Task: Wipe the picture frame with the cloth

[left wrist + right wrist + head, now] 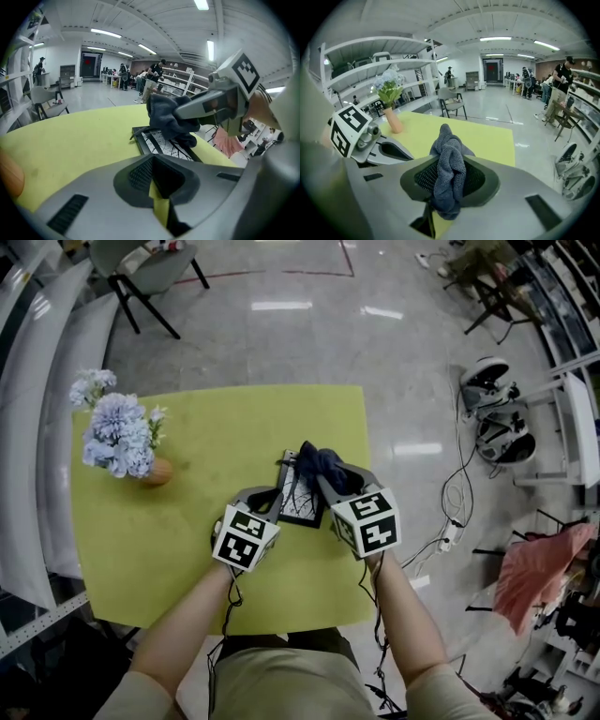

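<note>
A black picture frame with a white branch print lies flat on the yellow table, near its right front part. My right gripper is shut on a dark blue cloth, holding it bunched over the frame's far end. In the right gripper view the cloth hangs pinched between the right gripper jaws. My left gripper rests at the frame's left edge. In the left gripper view the left gripper jaws are shut with only table showing between them, and the frame and cloth lie just ahead.
A small orange vase with pale blue flowers stands at the table's left side. The table's right edge is close beside the frame. On the floor are a chair behind, cables and a red cloth to the right.
</note>
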{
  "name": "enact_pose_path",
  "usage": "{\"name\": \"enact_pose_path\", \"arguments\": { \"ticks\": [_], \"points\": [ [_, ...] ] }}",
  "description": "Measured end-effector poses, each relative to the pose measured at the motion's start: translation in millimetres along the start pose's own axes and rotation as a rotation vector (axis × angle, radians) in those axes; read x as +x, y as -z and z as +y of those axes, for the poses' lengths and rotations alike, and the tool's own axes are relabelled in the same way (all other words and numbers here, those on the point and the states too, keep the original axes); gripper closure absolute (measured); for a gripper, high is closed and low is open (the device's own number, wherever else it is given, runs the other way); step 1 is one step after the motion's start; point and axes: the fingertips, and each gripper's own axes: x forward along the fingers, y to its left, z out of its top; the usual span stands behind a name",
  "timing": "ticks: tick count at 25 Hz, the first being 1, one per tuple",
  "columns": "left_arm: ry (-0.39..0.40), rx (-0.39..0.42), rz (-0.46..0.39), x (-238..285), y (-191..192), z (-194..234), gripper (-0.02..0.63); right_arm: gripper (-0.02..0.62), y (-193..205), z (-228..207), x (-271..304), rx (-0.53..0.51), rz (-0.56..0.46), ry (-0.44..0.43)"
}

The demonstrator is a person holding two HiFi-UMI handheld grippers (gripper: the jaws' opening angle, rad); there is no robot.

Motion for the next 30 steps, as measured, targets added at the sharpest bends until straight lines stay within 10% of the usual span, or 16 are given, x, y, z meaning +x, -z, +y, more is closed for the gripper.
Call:
{"name": "enact_pose_path", "arguments": {
  "ticks": [9, 30],
  "points": [
    [0.023, -0.041, 0.01, -9.5, 17.2, -10.5, 0.599, 0.494, 8.3, 70.7, 38.1, -0.064, 0.03, -0.156],
    [0.043, -0.094, -0.014, -11.6, 19.9, -9.2, 0.6, 0.506, 49.1, 9.8, -14.1, 0.053, 0.077, 0.013]
  ]
}}
